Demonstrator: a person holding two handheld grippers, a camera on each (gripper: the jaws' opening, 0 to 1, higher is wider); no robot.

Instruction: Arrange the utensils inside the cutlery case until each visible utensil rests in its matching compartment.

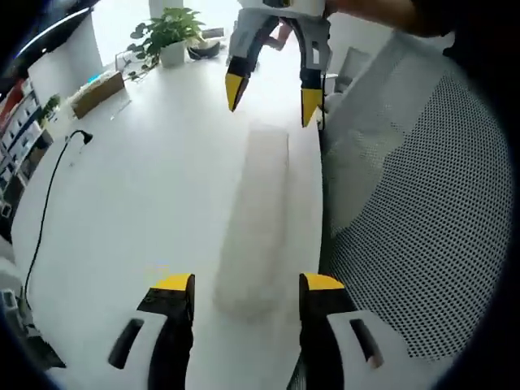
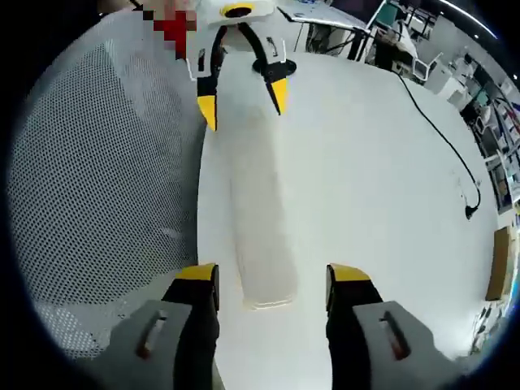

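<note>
Nearest you in the left gripper view, your left claw (image 1: 246,284) stands with its jaws wide apart and nothing between them, hanging just over the near end of the cutlery case (image 1: 256,219). The case is a long, pale, frosted box lying on the white surface (image 1: 138,203) along its edge, just beside a mesh chair back (image 1: 422,219). At its far end your right claw (image 1: 272,93) hovers, also spread and holding nothing. The right gripper view tells the same from the other side: the right claw (image 2: 272,280) gapes over one end of the case (image 2: 260,211), and the left claw (image 2: 244,97) sits above the other end. Farther back on the surface lie a black cable (image 1: 49,195), a cardboard box (image 1: 97,92) and a potted plant (image 1: 169,34). You cannot make out any utensils or compartments; the case looks blurred and closed, though that is hard to tell. So judge the task as barely begun: the case probably needs opening first, and all the sorting is left to do.
</note>
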